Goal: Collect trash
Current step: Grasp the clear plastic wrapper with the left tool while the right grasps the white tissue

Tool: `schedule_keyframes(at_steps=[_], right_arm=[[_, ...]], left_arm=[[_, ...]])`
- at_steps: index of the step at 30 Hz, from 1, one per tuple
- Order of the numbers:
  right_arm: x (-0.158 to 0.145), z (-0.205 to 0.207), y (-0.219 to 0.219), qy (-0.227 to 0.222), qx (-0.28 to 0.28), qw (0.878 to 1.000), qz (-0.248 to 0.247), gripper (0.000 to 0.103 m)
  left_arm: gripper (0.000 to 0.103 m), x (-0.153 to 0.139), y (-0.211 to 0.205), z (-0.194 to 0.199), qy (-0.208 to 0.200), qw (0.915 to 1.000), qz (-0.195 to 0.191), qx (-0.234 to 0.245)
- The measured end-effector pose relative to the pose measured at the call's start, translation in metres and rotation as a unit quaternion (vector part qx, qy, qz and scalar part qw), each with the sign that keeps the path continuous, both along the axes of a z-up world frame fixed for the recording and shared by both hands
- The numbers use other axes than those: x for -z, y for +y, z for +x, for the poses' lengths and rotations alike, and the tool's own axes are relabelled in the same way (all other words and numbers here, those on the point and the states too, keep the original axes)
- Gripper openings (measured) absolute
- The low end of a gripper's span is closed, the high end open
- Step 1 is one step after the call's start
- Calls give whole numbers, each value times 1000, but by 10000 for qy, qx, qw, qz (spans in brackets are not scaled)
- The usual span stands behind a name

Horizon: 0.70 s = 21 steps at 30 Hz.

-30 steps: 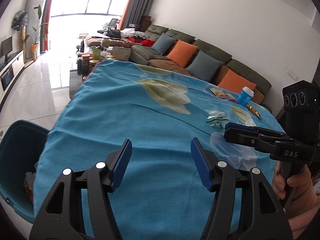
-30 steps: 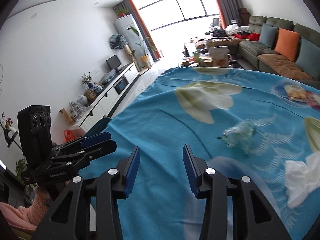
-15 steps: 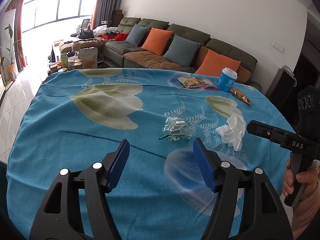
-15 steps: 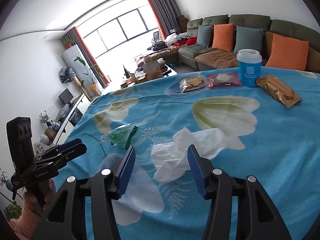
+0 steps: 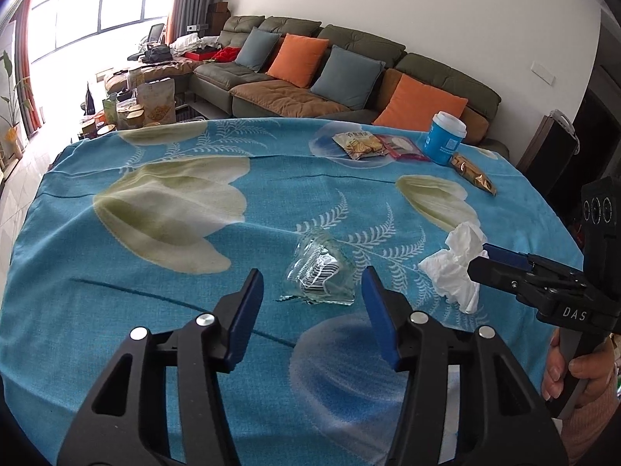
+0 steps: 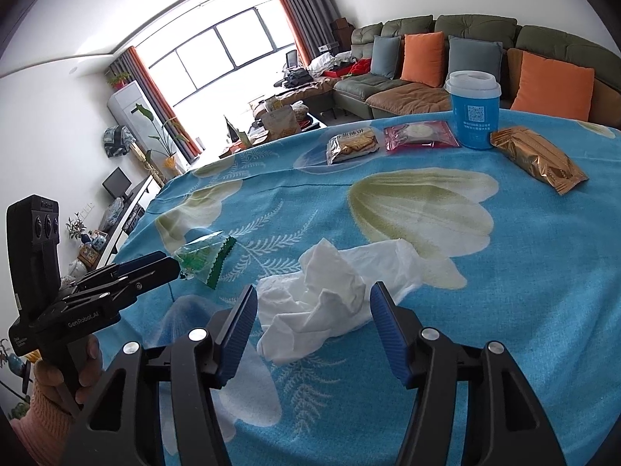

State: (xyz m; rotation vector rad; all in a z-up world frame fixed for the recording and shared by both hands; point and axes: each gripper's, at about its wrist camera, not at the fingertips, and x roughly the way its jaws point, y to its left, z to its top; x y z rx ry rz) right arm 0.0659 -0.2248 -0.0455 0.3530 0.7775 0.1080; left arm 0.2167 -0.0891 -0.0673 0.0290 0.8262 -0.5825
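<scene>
Left gripper (image 5: pixel 312 287) angles down at wrapper (image 5: pixel 319 276), jaws just narrowing

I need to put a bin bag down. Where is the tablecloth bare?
Bare: the wide stretch left of the clear wrapper, over to the cloth's edge. Crowded: the far right corner, with snack packets and blue cup, and around the crumpled tissue.

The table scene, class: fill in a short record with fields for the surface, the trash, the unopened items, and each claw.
surface: blue floral cloth
trash: clear wrapper; tissue
unopened items: biscuit pack, pink pack, gold pack, blue cup at far edge
left claw: open, has just been closing, wrapper just ahead, untouched
right claw: open, astride tissue, pads apart from it
</scene>
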Motion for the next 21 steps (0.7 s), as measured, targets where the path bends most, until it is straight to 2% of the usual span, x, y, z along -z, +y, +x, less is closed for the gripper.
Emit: schedule_keyframes(at_steps=[2, 8, 12, 15, 21], right_arm=[[1, 2, 1, 30, -50, 10000, -5, 56], [6, 4, 1, 129, -88, 9999, 17, 42], [6, 4, 0, 135, -106, 9998, 53, 21], [4, 3, 3, 111, -144, 9998, 24, 14], [-4, -3, 1, -108, -213, 9996, 158, 11]], left_arm=[[37, 4, -3, 2, 72, 10000, 6, 43], [33, 9, -2, 4, 131, 9999, -7, 22], [32, 9, 0, -1, 139, 9999, -61, -30], [31, 8, 2, -6, 92, 9999, -45, -54], [29, 1, 7, -18, -54, 9999, -64, -72]])
